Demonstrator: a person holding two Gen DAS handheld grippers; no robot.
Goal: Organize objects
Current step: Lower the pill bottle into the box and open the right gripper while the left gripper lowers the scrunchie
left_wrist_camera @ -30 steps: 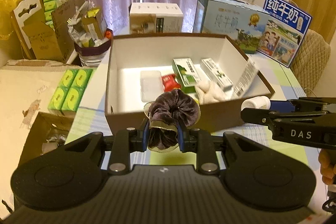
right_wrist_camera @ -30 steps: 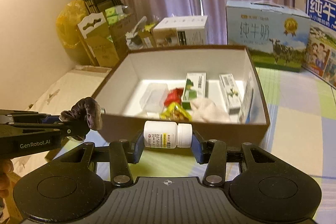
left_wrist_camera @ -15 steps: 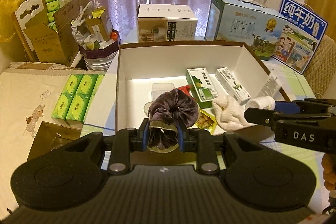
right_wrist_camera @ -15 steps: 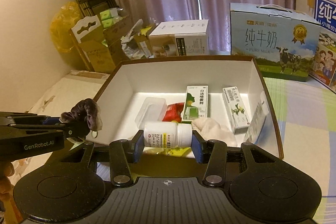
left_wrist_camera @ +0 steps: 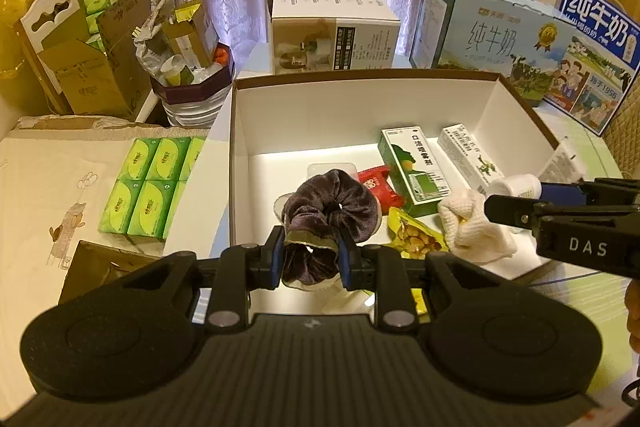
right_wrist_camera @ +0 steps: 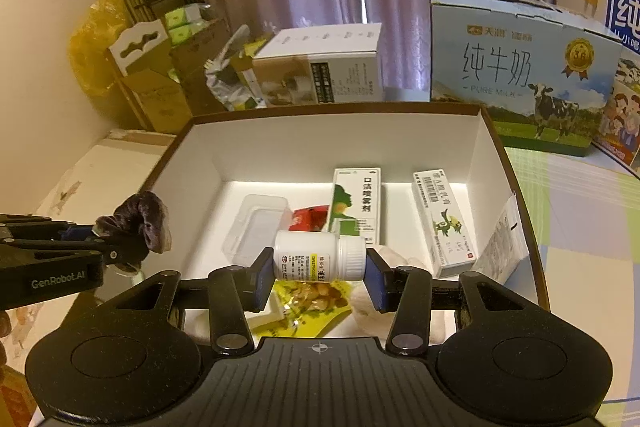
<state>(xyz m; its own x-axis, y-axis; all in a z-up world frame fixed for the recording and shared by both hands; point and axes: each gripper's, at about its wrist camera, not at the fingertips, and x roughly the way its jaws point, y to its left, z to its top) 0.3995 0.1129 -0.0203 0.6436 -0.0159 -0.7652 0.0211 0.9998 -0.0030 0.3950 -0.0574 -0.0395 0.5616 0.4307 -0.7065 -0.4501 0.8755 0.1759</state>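
My left gripper [left_wrist_camera: 311, 259] is shut on a dark purple velvet scrunchie [left_wrist_camera: 330, 209] and holds it over the front left of the open brown box [left_wrist_camera: 240, 131]. My right gripper [right_wrist_camera: 318, 273] is shut on a white pill bottle [right_wrist_camera: 318, 256], held sideways over the box's front middle. Each gripper shows in the other's view, the left one [right_wrist_camera: 116, 239] and the right one [left_wrist_camera: 516, 195]. Inside the box lie a green and white carton [right_wrist_camera: 356, 205], a white carton [right_wrist_camera: 442, 221], a clear plastic case [right_wrist_camera: 256, 227], a red packet [right_wrist_camera: 308, 219], a yellow snack packet [left_wrist_camera: 416, 237] and a white cloth [left_wrist_camera: 472, 227].
Milk cartons [right_wrist_camera: 516, 67] and a white box [left_wrist_camera: 332, 31] stand behind the box. Green tissue packs [left_wrist_camera: 148, 183] lie to its left. A cluttered bowl [left_wrist_camera: 192, 91] and cardboard boxes [left_wrist_camera: 80, 63] stand at far left. A checked tablecloth [right_wrist_camera: 588, 211] lies to the right.
Both grippers have moved forward and up, from in front of the box's near wall to over its inside, still holding the scrunchie and the bottle.
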